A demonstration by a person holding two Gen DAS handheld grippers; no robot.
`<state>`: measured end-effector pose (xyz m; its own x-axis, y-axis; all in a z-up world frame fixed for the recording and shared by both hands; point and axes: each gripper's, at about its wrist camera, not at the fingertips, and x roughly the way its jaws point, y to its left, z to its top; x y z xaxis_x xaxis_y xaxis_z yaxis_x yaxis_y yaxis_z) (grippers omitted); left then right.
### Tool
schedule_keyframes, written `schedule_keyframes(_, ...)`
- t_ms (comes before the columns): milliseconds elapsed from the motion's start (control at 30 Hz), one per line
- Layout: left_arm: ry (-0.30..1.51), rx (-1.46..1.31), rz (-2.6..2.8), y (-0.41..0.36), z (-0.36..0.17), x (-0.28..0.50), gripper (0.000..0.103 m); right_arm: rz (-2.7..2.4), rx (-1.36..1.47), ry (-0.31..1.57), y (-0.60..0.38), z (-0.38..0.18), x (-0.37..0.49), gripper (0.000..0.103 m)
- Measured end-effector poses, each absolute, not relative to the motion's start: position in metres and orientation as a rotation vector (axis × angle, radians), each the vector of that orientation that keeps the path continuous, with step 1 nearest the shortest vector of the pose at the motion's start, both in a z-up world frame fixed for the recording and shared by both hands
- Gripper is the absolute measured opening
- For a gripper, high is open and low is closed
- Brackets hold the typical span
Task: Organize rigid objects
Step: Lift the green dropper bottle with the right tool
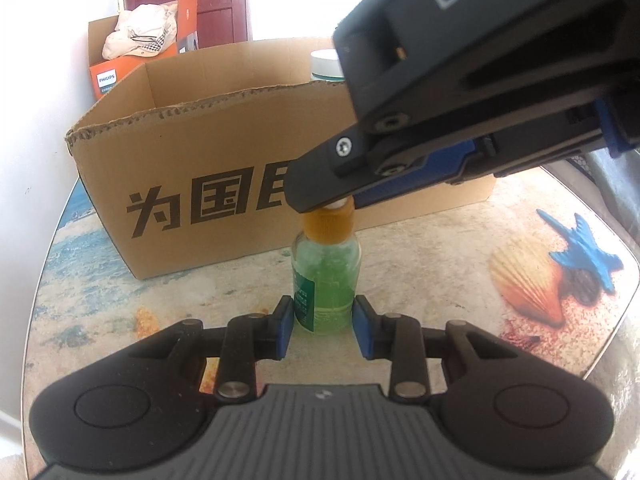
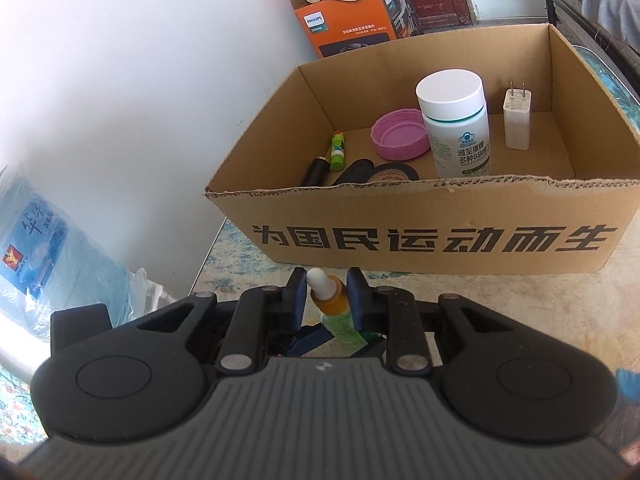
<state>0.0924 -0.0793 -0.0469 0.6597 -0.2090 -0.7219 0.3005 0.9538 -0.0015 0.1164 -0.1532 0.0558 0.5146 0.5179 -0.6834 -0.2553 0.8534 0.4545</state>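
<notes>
So I've got the little green dropper bottle point(image 1: 326, 280) standing on the worktop point(image 1: 440, 280), right in front of the cardboard box point(image 1: 224, 152). Left tool point(image 1: 323, 322) pinches its body, right tool point(image 2: 327, 298) clamps the cap. Next, I reckon: left lets go, right lifts it over the rim.

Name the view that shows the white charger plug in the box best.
The right wrist view: it looks down into the cardboard box, where the charger plug stands upright, prongs up, beside the white pill bottle. In the left wrist view the box wall hides the plug.
</notes>
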Motion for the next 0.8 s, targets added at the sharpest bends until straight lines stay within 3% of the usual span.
schedule_keyframes(600, 0.790, 0.127, -0.283, -0.0800, -0.0474, 0.0911, 0.033, 0.503, 0.353, 0.911, -0.1583, 0.0499, 0.1144, 0.025)
schedule_keyframes(800, 0.779, 0.135, -0.286, -0.0790, -0.0485, 0.0889, 0.033, 0.517, 0.318, 0.924, -0.1561, 0.0486, 0.1146, 0.034)
